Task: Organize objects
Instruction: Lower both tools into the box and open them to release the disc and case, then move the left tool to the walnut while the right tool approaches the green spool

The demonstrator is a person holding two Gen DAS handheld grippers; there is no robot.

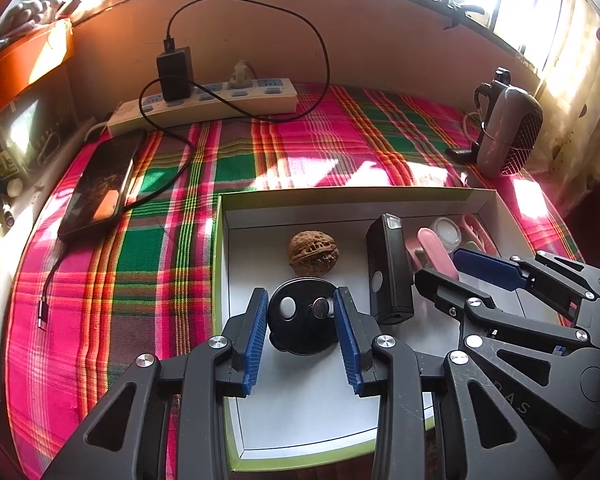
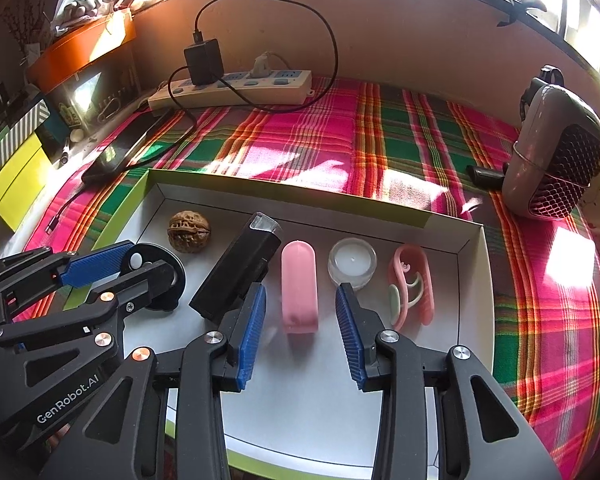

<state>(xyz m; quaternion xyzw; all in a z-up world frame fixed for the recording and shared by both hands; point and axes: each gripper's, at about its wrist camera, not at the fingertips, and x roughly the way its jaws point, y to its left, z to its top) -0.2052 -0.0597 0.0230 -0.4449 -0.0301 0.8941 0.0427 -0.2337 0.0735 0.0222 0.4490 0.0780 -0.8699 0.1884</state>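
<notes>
1. Already the tray [image 2: 470,248] holds 6 things in a row from its left edge to its right: a black disc [image 2: 156,276], a walnut [image 2: 189,232], a black bar [image 2: 240,268], a pink case [image 2: 299,286], a clear jar [image 2: 352,262] and a pink clip [image 2: 414,284].
2. The left gripper [image 1: 301,334] stands released around the disc at the tray's left edge, pads beside it, not pressing.
3. The right gripper [image 2: 301,334] is likewise released, with the pink case lying free between its jaws near the tray's middle.
4. Judging by this, both last placements look finished and the sorting seems nearly done.
5. Outside the tray, on the plaid cloth [image 2: 300,140], remain a phone [image 1: 96,184] near the left edge, a power strip [image 1: 220,104] along the back edge and a grey device [image 2: 552,152] at the right edge; whether these belong to the task I cannot tell.
</notes>
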